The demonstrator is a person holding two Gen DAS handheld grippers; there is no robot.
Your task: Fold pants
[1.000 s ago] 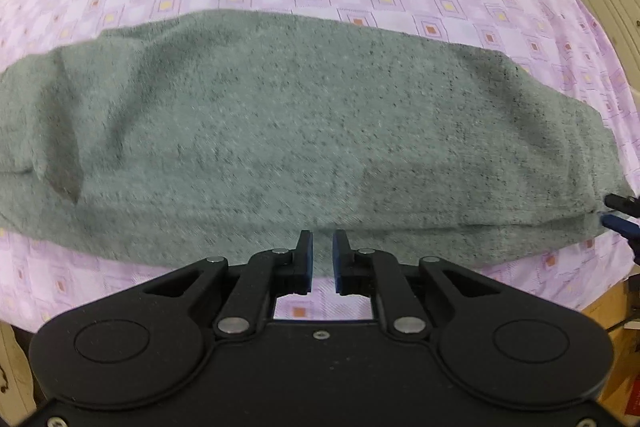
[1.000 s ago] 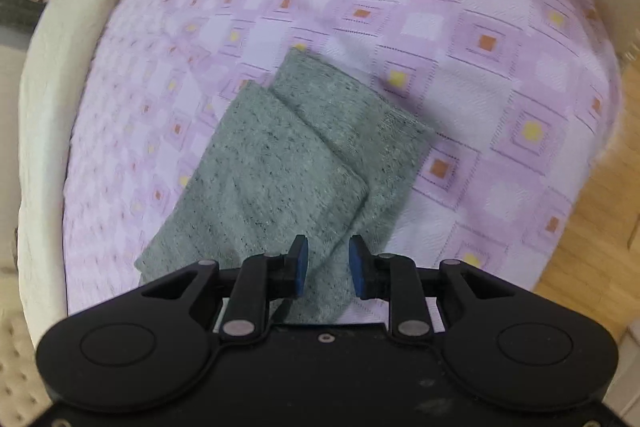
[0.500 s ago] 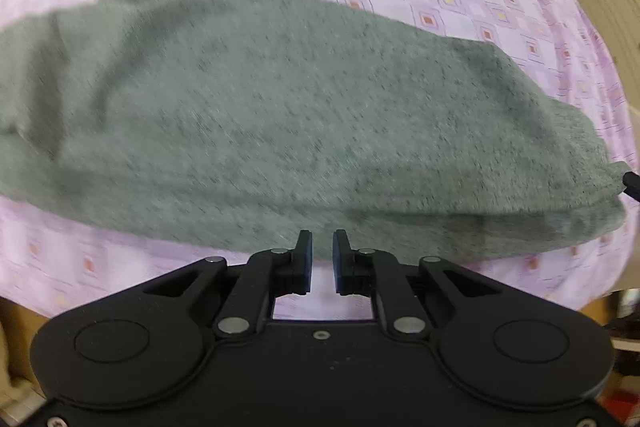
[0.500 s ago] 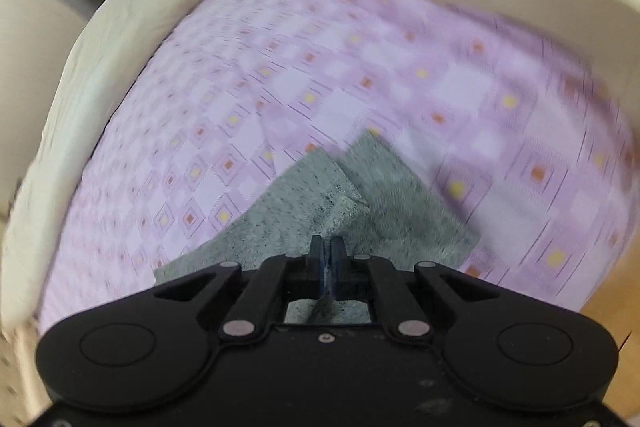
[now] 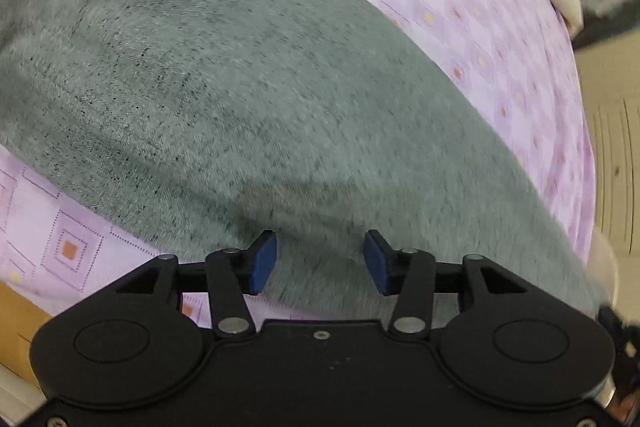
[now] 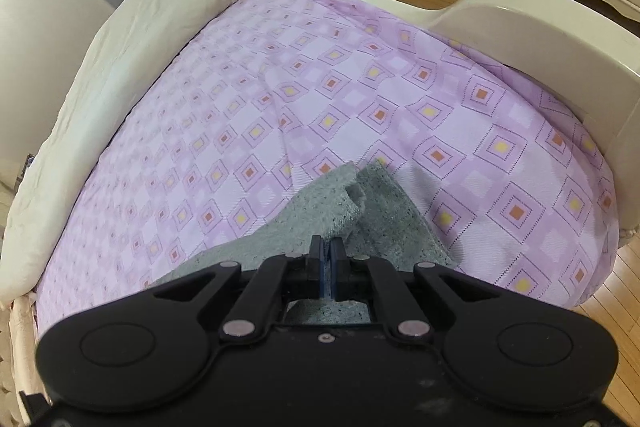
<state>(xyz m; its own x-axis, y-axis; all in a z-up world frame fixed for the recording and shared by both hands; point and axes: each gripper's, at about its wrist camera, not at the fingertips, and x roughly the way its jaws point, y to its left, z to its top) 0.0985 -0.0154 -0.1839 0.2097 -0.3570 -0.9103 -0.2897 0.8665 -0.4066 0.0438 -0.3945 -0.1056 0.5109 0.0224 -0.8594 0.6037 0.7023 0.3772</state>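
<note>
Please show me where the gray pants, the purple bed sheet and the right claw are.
gray pants [image 5: 240,87], left wrist view, middle of the fabric
purple bed sheet [image 6: 280,67], right wrist view, bare middle part
right claw [image 6: 328,259], right wrist view, between its fingertips

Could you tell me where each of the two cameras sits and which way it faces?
Left wrist: behind the left gripper, aimed steeply down at the grey pants; its blue pads stand apart, having just opened.
Right wrist: behind the right gripper, looking across the bed's purple sheet; its pads pinch a pants edge.
Shared: pants and sheet.
</note>
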